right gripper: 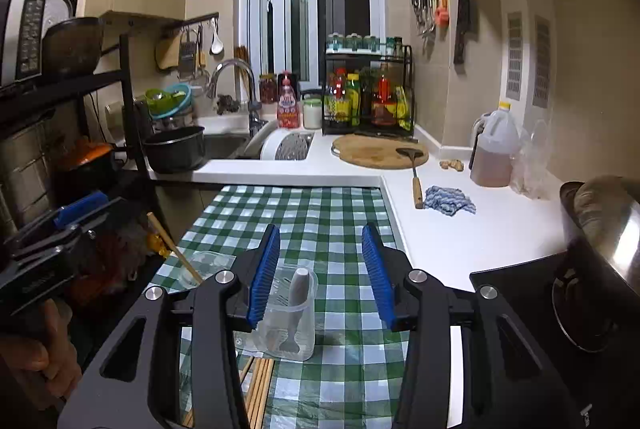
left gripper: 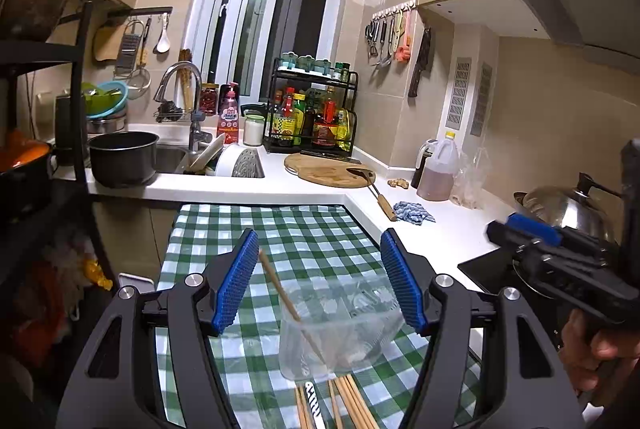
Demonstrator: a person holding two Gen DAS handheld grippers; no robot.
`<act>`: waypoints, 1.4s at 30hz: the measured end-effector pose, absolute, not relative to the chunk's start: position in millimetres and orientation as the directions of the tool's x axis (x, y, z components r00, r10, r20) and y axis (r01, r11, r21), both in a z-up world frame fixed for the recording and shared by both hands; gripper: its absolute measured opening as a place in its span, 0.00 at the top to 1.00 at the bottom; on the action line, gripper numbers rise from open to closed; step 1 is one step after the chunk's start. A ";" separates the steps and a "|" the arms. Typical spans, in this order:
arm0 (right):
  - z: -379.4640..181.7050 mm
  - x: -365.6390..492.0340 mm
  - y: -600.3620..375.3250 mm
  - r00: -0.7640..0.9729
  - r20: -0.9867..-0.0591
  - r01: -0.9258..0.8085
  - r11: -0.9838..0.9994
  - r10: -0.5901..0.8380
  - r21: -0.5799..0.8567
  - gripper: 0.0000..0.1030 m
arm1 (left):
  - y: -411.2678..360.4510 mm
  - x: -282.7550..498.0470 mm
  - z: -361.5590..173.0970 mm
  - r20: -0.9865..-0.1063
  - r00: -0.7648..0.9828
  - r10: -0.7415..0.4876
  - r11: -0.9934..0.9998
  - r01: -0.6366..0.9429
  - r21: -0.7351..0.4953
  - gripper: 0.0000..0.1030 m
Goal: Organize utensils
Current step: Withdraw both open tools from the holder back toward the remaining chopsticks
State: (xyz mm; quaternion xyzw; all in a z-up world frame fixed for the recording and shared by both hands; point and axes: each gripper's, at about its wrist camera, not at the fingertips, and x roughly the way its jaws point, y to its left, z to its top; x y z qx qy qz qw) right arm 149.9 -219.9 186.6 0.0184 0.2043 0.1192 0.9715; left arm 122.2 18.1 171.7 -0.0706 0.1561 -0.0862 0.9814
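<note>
The left wrist view looks down on a clear plastic container (left gripper: 340, 329) standing on the green checked tablecloth (left gripper: 304, 229), low in the middle of the frame, with a single chopstick (left gripper: 280, 293) leaning out of it toward the upper left. The container sits between the spread blue pads (left gripper: 236, 281) of the left gripper (left gripper: 320, 285), and neither pad touches it; the fingers are wide open and hold nothing. A loose bundle of chopsticks (left gripper: 352, 405) lies on the cloth at the bottom edge, just below the container.

The right wrist view shows what the left does not: a second, narrower clear cup (right gripper: 288, 313) with a pale utensil handle (right gripper: 298, 293) standing upright in it. The head at the bottom looks like a fork, though through the plastic that is hard to tell. This cup stands close to the left pad (right gripper: 262, 277) of the right gripper (right gripper: 322, 275), seemingly just beside it rather than pinched, and well apart from the right pad. These fingers are open too.

In this view the other container (right gripper: 208, 265) and its leaning chopstick (right gripper: 172, 245) appear at middle left, and the chopstick bundle (right gripper: 260, 385) shows at the bottom. The left gripper (right gripper: 48, 229) shows at the left edge, the right gripper (left gripper: 560, 253) at the right edge of the left wrist view.
</note>
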 end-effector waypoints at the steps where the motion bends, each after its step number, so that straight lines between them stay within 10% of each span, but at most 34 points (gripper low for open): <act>1: 187.9 143.6 -221.5 0.892 -0.382 -0.227 0.970 0.243 0.085 0.54 | 18.9 116.3 170.8 -0.290 0.939 -0.182 0.977 0.140 -0.162 0.39; 18: 146.5 30.8 -246.5 0.902 -0.324 -0.252 0.957 0.287 0.144 0.53 | 21.5 25.7 129.3 -0.296 0.953 -0.061 0.995 0.033 -0.097 0.43; 32: 72.0 13.6 -238.3 0.835 -0.454 -0.251 0.949 0.312 0.192 0.54 | 41.4 -4.4 68.1 -0.470 0.878 -0.093 0.988 0.022 -0.154 0.77; 37: 49.2 20.6 -232.3 0.785 -0.510 -0.278 0.936 0.352 0.217 0.84 | 43.7 -5.3 41.7 -0.536 0.836 -0.115 0.978 -0.001 -0.211 0.86; 42: 26.8 29.1 -217.2 0.705 -0.590 -0.310 0.919 0.394 0.244 0.86 | 38.1 -5.8 25.9 -0.567 0.812 -0.136 0.975 0.007 -0.223 0.88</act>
